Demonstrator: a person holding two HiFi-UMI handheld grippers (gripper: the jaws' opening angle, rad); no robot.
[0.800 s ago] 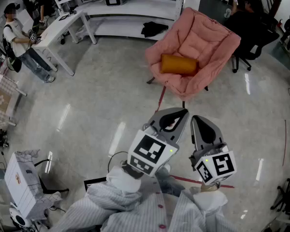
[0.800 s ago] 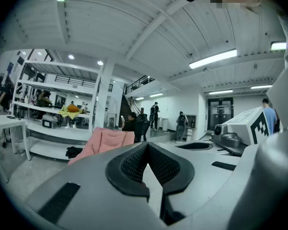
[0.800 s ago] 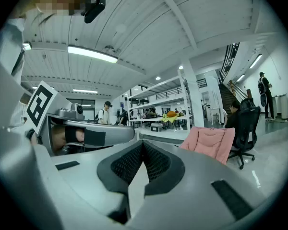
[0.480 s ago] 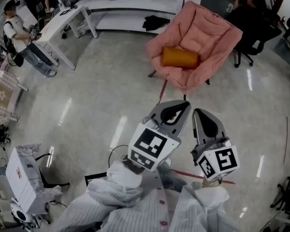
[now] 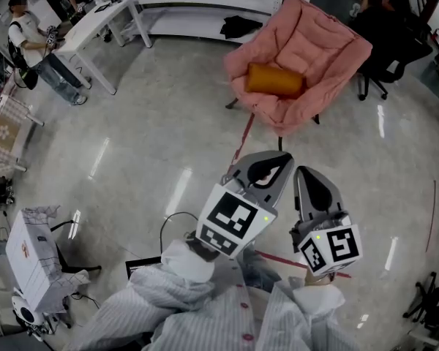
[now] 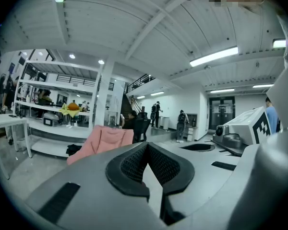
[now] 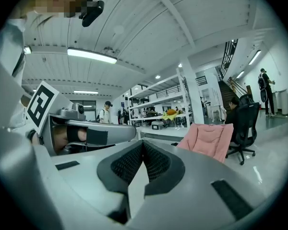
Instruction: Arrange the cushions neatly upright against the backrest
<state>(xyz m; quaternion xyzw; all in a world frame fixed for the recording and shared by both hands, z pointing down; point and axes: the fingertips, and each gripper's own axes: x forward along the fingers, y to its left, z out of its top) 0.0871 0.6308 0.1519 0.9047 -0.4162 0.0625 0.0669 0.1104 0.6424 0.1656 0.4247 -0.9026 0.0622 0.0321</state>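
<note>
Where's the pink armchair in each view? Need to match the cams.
Head view: pink armchair upper right of centre, with an orange cushion lying on its seat.
Left gripper view: pink armchair lower left of centre, just above the gripper.
Right gripper view: pink armchair right of centre.
Shared landmark: the white shelving behind it.

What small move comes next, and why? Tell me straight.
Probably step forward toward the pink chair. The orange cushion lies on its side on the seat, not upright against the backrest. The left gripper and the right gripper are both shut, empty and far short of it, so nothing can be grasped from here.
</note>
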